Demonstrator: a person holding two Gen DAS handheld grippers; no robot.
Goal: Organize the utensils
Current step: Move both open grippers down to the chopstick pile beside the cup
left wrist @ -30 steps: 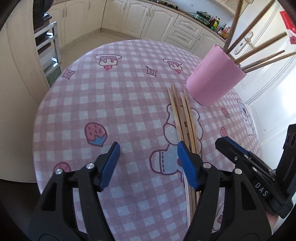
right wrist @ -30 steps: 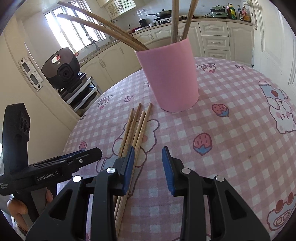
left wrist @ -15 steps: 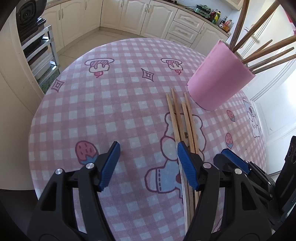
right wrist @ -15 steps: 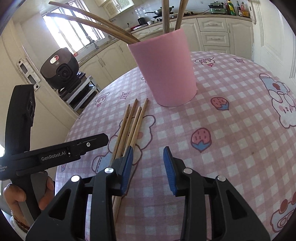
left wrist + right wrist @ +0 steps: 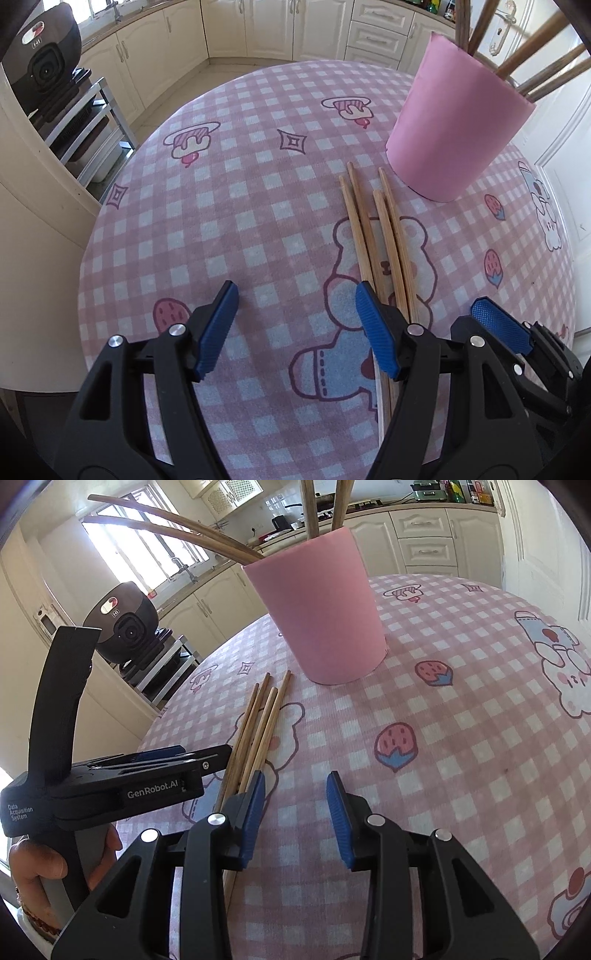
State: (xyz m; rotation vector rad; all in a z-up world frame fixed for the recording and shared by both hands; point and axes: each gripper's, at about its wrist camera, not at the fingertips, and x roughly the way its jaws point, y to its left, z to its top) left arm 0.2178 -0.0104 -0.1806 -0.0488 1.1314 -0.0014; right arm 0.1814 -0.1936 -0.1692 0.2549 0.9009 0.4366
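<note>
**Two grippers hovering over loose chopsticks beside a pink cup**

Both grippers are sitting closer to the pink cup than a second ago, and its near side is filling more of each view. Four wooden chopsticks are lying side by side on the pink checked tablecloth, their far tips just short of the cup's base. More chopsticks are standing inside the cup. The left gripper is hanging above the cloth with its jaws spread wide, empty. The right gripper is also gaping, empty, its left pad just beside the loose chopsticks' near ends.
</note>
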